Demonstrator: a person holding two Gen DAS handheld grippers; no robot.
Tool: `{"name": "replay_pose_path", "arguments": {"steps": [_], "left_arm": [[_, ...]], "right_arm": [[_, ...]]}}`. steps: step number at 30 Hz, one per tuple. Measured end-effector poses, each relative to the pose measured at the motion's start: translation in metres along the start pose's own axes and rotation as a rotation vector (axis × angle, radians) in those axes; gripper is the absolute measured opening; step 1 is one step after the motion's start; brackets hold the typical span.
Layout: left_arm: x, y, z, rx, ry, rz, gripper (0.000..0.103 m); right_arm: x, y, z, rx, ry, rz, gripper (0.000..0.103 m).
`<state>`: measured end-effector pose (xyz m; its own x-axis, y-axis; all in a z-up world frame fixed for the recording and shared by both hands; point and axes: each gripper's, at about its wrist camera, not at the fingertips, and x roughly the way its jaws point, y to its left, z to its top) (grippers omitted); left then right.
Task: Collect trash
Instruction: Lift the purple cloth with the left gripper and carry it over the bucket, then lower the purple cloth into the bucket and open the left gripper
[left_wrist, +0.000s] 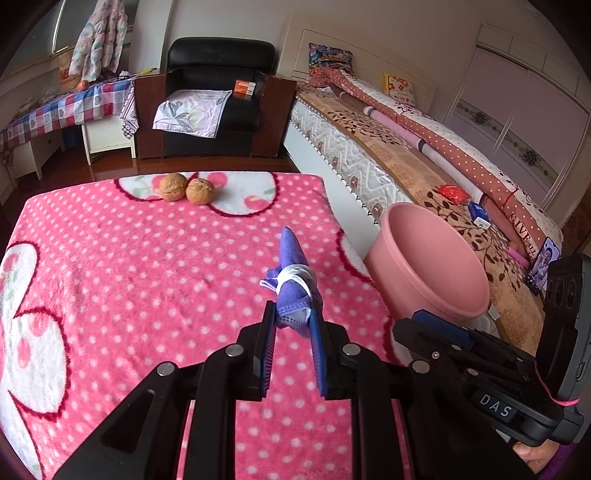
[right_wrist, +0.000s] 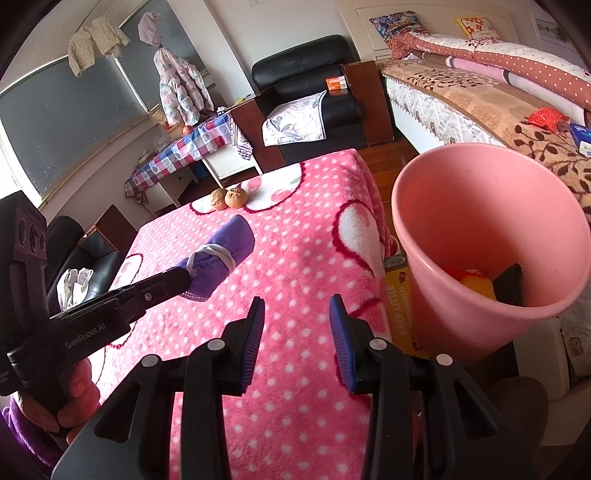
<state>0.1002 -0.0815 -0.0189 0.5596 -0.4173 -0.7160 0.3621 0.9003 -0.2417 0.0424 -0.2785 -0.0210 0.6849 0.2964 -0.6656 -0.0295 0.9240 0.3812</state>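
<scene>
— Purple mask (left_wrist: 295, 280), rolled and bound with its white ear loop, pinched at its near end between the pads of the left gripper (left_wrist: 293, 321); raised above the pink dotted blanket (left_wrist: 147, 277), over the right half of the tabletop, short of the right edge

— And the rest of the roll?

— Sticking out forward past the fingertips, unsupported, tip tilted up. Only the tail end clamped, so could slip out on a quick swing and land back on the blanket or on the floor beyond the right edge

— Where to from there?

— Pink bin (left_wrist: 432, 266) just off the right edge of the tabletop, mouth open and tipped toward the grippers. In the right wrist view, something yellow-red and something dark already lying at the bottom; hard to say what exactly

— Other trouble?

— Right gripper (right_wrist: 297, 339) hovering with jaws wide apart and nothing between them, near the same right edge, close beside the bin. Crowded there: may knock the rim or the other tool on the way across. Release too early, and the roll strikes the rim and bounces out

— Anything else on the tabletop?

— Two walnuts (left_wrist: 186, 188) touching each other near the far edge, well apart from the mask
</scene>
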Motion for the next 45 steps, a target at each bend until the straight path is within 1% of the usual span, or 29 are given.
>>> {"name": "replay_pose_path", "arguments": {"steps": [8, 15, 26, 35, 45], "left_arm": [[0.005, -0.024, 0.009, 0.036, -0.002, -0.028, 0.017], [0.012, -0.048, 0.018, 0.076, 0.0, -0.058, 0.017], [0.027, -0.087, 0.027, 0.136, 0.008, -0.098, 0.017], [0.048, -0.123, 0.034, 0.189, 0.024, -0.124, 0.017], [0.078, -0.15, 0.036, 0.225, 0.062, -0.108, 0.017]], "right_arm": [[-0.005, -0.013, 0.002, 0.03, -0.018, -0.016, 0.037], [-0.013, -0.03, 0.006, 0.067, -0.044, -0.048, 0.037], [-0.027, -0.061, 0.01, 0.111, -0.091, -0.137, 0.037], [-0.04, -0.088, 0.011, 0.147, -0.121, -0.198, 0.037], [-0.048, -0.108, 0.006, 0.177, -0.128, -0.225, 0.037]]}}
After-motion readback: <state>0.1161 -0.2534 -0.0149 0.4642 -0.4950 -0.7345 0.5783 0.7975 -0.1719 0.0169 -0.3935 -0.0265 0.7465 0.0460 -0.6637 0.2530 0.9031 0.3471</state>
